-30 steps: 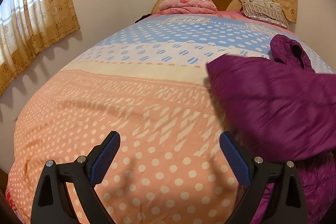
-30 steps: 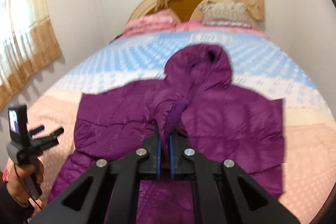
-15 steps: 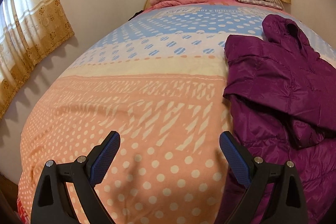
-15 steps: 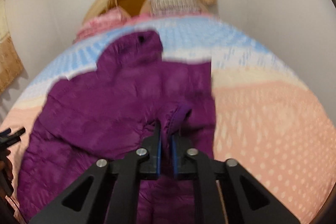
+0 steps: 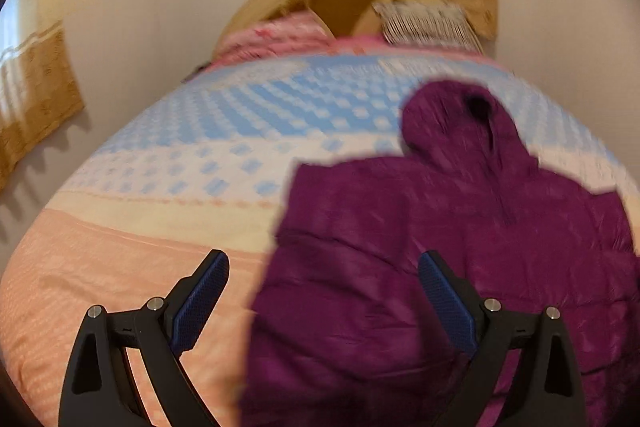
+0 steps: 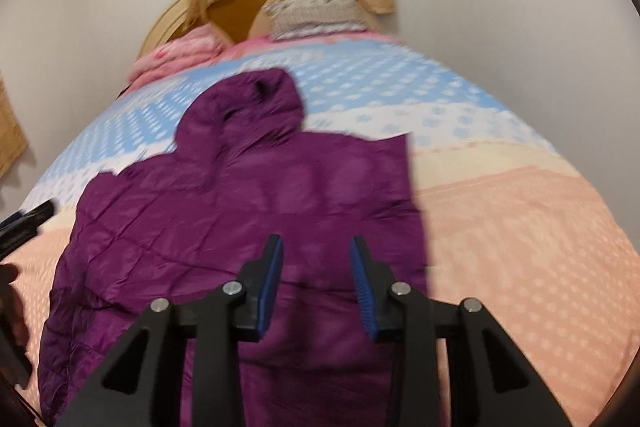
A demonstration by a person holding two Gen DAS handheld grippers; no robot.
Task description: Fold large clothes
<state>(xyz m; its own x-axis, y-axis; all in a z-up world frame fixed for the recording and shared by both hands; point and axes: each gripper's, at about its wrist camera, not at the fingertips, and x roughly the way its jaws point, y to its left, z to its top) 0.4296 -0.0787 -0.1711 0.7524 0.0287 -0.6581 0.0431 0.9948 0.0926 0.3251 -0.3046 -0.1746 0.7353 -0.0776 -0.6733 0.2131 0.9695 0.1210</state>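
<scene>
Since a second ago my right gripper [image 6: 316, 279] has let go of the sleeve; its jaws are opening, empty. On the bed [image 6: 520, 227] the jacket [image 6: 248, 211] lies flat, sleeves folded in. Left gripper [image 5: 324, 299] gapes empty; next, probably, grab the hem.

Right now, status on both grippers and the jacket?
Left gripper open, empty. Right gripper opening, nothing between fingers. Purple hooded jacket flat on bed. Nothing in the way.
</scene>
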